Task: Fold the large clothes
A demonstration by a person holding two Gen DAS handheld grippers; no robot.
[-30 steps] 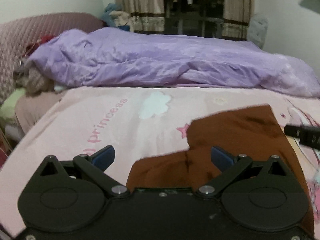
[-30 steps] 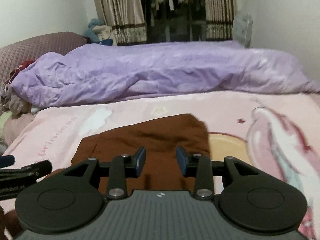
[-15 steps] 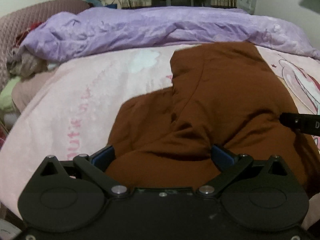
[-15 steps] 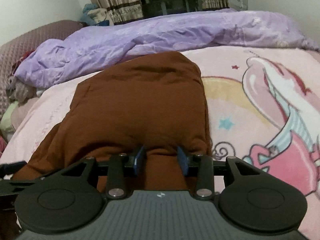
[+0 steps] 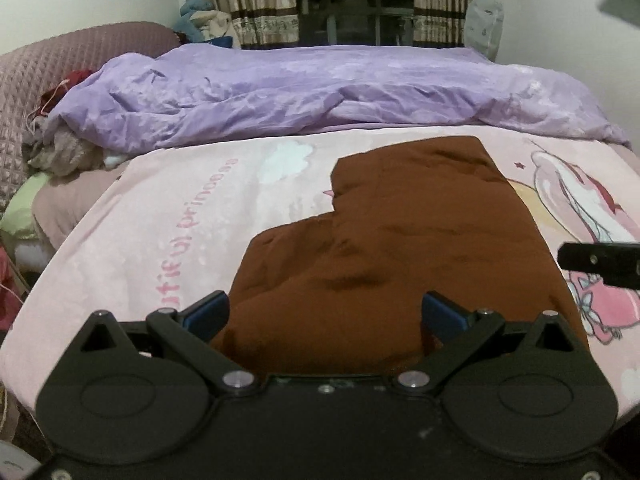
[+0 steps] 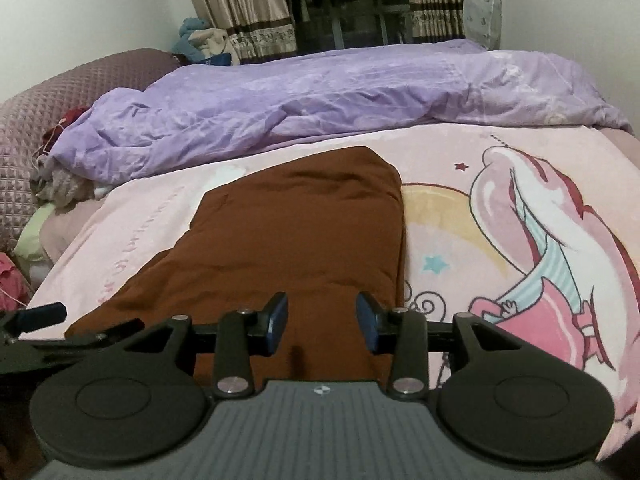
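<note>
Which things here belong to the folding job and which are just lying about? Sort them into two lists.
Part of the job:
- brown garment, lying on the pink blanket
- left gripper, jaws wide apart
- right gripper, jaws apart, nothing pinched

Just lying about:
- purple duvet
- heap of clothes by the headboard
- curtains
</note>
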